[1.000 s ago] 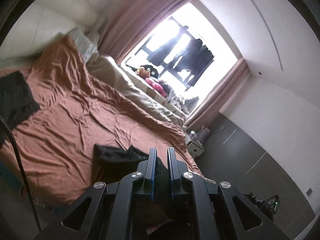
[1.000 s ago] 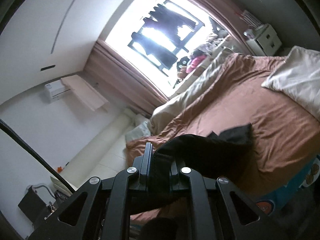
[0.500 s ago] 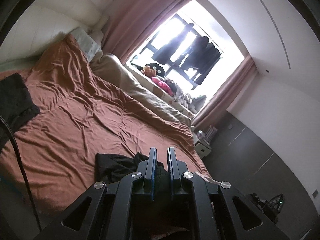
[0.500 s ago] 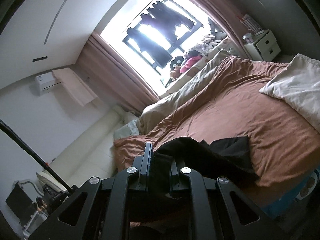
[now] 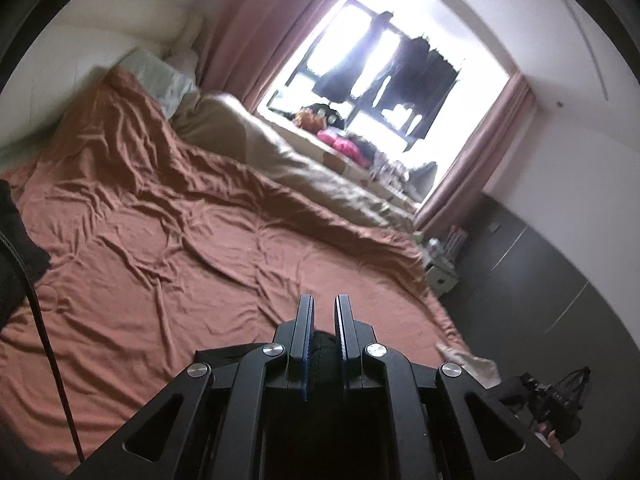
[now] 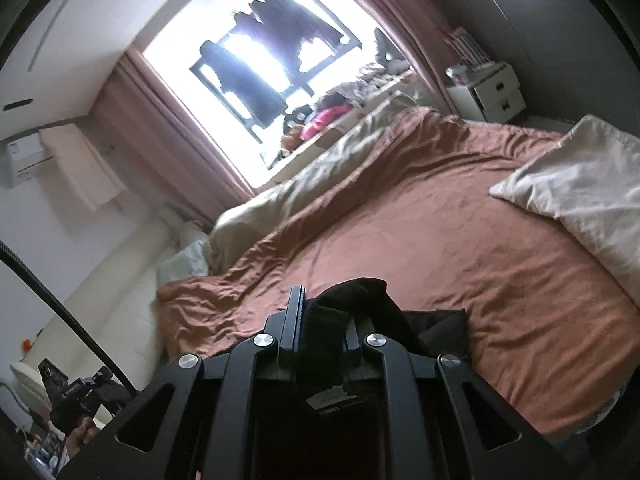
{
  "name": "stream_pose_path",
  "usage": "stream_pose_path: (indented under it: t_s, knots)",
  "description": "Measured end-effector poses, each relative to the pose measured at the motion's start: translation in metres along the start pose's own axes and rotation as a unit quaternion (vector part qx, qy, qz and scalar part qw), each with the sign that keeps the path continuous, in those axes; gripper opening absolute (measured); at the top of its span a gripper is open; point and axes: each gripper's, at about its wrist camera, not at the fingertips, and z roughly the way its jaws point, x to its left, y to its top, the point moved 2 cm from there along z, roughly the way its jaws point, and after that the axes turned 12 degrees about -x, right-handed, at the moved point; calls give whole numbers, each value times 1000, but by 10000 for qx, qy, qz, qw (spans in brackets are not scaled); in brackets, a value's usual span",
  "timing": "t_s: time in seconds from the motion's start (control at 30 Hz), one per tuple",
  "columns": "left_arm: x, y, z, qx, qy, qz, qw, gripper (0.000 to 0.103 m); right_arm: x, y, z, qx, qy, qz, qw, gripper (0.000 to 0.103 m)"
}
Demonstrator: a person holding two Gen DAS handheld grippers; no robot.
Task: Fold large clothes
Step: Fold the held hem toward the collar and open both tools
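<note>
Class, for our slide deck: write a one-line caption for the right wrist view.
Right gripper jaws clamp a black garment above a rust-brown bedsheet, window beyond.

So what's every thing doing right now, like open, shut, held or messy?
left gripper: shut on black garment.
right gripper: shut on black garment.
black garment: bunched, pinched by both grippers.
brown bedsheet: spread, wrinkled.
pink curtains: drawn open.
beige duvet: rumpled along the window side.
</note>
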Motion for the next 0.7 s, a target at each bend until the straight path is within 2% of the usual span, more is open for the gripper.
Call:
stream_pose_path:
  t_s: [0.37, 0.47, 0.5, 0.53, 0.57, 0.6, 0.63, 0.67, 0.7]
  knots:
    - [62, -60, 108, 819, 602, -184, 9947, 11, -3, -28, 84, 694, -658, 22, 9954, 15]
    - [75, -68, 133, 921, 789, -201, 9924, 13, 2, -28, 105, 811, -809, -103, 9934, 30]
    - [77, -69, 138, 919, 855, -170, 9919, 13, 3, -27, 113, 850, -842, -150, 9927, 47]
    - [78, -70, 142, 923, 897, -147, 9916, 16, 6, -25, 119, 891, -859, -193, 9921, 68]
    - [80, -71, 147, 970, 902, -142, 9911, 29, 10, -24, 122, 869, -835, -228, 9924, 75]
    - [81, -72, 150, 999, 880, -154, 9910, 55, 10, -23, 124, 828, -807, -288, 9929, 81]
    - [81, -72, 152, 1001, 858, -171, 9911, 69, 14, -21, 126, 833, -813, -356, 9926, 82]
    - [82, -71, 151, 937, 854, -167, 9918, 86, 16, -21, 127, 843, -807, -381, 9924, 82]
    - [83, -70, 148, 814, 854, -148, 9929, 89, 17, -20, 128, 870, -820, -376, 9921, 82]
